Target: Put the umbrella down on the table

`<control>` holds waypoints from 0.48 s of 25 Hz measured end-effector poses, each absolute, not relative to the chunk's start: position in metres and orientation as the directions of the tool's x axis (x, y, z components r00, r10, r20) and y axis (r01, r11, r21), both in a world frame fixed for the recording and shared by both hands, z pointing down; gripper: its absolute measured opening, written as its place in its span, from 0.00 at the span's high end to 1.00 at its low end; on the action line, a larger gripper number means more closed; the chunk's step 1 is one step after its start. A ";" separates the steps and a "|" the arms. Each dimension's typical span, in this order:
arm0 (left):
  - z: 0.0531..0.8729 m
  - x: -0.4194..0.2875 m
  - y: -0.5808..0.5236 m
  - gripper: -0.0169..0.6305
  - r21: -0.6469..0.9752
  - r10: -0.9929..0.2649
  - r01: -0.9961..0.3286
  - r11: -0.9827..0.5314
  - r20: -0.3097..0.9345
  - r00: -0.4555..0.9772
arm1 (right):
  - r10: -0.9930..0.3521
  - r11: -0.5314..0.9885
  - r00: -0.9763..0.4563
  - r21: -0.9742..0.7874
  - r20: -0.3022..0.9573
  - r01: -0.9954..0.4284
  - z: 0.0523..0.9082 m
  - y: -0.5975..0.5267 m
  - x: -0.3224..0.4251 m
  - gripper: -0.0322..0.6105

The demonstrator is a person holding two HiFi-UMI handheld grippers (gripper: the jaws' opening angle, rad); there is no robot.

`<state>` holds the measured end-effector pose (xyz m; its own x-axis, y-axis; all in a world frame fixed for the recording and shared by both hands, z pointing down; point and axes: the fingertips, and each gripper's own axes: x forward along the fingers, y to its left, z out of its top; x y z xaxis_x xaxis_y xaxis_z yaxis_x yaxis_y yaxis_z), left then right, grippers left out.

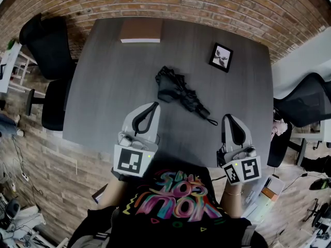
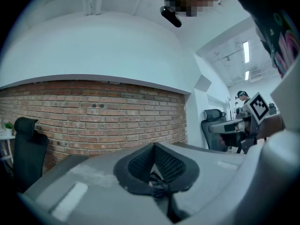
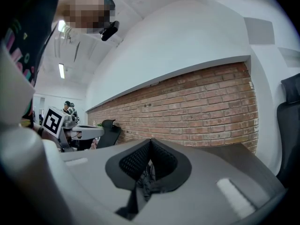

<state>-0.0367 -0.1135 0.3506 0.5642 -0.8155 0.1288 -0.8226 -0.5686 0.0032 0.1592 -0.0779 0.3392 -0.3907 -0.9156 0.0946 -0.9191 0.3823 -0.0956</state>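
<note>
A folded black umbrella (image 1: pixel 181 92) lies flat on the dark grey table (image 1: pixel 111 87), near its middle, with the handle end pointing to the front right. Nothing holds it. My left gripper (image 1: pixel 154 105) hovers just short of the umbrella's left part, jaws together and empty. My right gripper (image 1: pixel 227 117) sits to the right of the handle, also shut and empty. In the left gripper view the left gripper (image 2: pixel 153 146) has its tips meeting, and the umbrella (image 2: pixel 157 181) shows dark beyond them. The right gripper (image 3: pixel 151 140) looks the same in the right gripper view, with the umbrella (image 3: pixel 146 179) behind it.
A small framed picture (image 1: pixel 221 57) stands at the table's far right. A brown board (image 1: pixel 140 30) lies at the far edge. Black office chairs stand at the left (image 1: pixel 49 45) and at the right (image 1: pixel 305 105). A brick wall (image 2: pixel 93 111) runs behind the table.
</note>
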 end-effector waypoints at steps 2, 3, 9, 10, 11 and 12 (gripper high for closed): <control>0.351 -0.037 -0.114 0.97 0.007 -0.816 -0.823 -0.568 0.129 0.564 | -0.914 0.385 -0.393 -0.095 0.096 -0.918 0.339 -0.079 0.158 0.95; 0.352 -0.037 -0.114 0.97 0.008 -0.816 -0.823 -0.568 0.129 0.564 | -0.914 0.387 -0.395 -0.094 0.097 -0.917 0.339 -0.079 0.158 0.95; 0.353 -0.037 -0.115 0.97 0.011 -0.812 -0.820 -0.572 0.134 0.568 | -0.907 0.400 -0.408 -0.089 0.104 -0.912 0.339 -0.081 0.153 0.95; 0.353 -0.038 -0.115 0.97 0.013 -0.812 -0.820 -0.572 0.134 0.568 | -0.906 0.402 -0.410 -0.088 0.104 -0.911 0.339 -0.082 0.152 0.95; 0.353 -0.038 -0.115 0.97 0.015 -0.812 -0.821 -0.571 0.134 0.568 | -0.905 0.404 -0.412 -0.088 0.103 -0.910 0.339 -0.082 0.151 0.95; 0.354 -0.038 -0.115 0.97 0.016 -0.812 -0.821 -0.571 0.135 0.568 | -0.905 0.405 -0.413 -0.087 0.102 -0.910 0.339 -0.082 0.151 0.95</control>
